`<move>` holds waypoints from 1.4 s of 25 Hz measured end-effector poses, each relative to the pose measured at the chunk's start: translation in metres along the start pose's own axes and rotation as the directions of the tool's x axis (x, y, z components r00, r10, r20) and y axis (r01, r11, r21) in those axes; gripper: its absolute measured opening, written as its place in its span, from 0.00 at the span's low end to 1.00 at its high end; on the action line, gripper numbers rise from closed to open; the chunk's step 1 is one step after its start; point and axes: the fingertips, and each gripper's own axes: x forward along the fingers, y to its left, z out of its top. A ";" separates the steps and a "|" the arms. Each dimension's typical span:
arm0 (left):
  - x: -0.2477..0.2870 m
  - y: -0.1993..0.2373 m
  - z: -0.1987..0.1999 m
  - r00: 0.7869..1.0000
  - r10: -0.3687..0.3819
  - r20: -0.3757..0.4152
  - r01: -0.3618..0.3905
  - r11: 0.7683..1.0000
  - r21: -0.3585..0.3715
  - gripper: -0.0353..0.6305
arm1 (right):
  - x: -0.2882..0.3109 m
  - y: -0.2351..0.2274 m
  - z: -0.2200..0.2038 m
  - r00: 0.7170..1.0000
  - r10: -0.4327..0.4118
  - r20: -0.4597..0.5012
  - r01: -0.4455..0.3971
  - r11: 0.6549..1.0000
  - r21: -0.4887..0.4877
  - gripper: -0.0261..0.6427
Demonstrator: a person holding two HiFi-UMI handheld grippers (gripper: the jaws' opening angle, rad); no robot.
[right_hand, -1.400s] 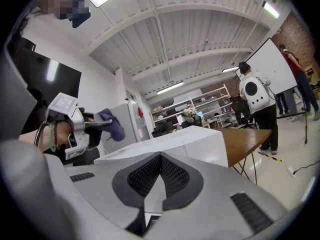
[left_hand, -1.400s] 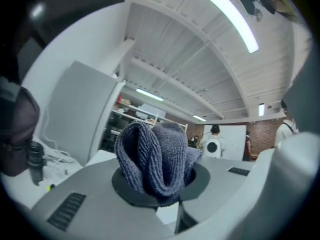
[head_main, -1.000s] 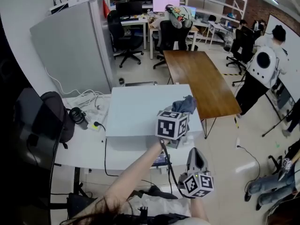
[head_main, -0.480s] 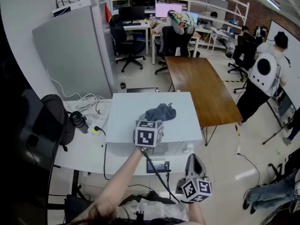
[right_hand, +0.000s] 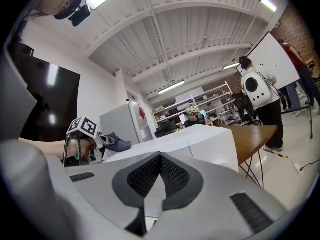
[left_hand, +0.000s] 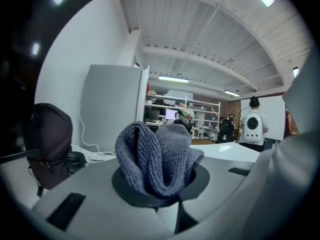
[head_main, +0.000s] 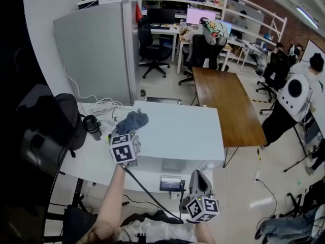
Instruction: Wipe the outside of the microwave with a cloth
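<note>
Left tool pinches the cloth at the microwave's left edge, mid-wipe; next, sweep its side. Right tool is pressed together, empty.

Grey-shelled left tool, right tool; black pads; black-white marker cubes; black cable.

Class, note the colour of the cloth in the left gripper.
The cloth is greyish blue; the left gripper view shows it best.

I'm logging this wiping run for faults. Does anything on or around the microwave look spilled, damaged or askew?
Nothing stands out. The microwave sits intact on the table, the cloth bunched in the left gripper at its left top edge. Loose white cables beside it are merely untidy.
</note>
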 end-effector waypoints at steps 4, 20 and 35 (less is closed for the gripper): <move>-0.029 0.042 -0.005 0.996 0.087 -0.021 -0.088 0.994 -0.065 0.14 | -0.005 0.014 -0.003 0.999 0.032 -0.021 -0.032 0.999 0.001 0.07; 0.037 -0.238 0.030 0.864 -0.495 0.094 0.492 0.869 0.059 0.14 | -0.043 -0.051 -0.011 0.983 -0.179 0.040 0.181 0.983 -0.044 0.07; 0.092 -0.321 -0.008 0.820 -0.547 -0.169 0.571 0.806 0.155 0.14 | -0.026 -0.049 0.006 0.982 -0.190 0.015 0.190 0.982 0.011 0.07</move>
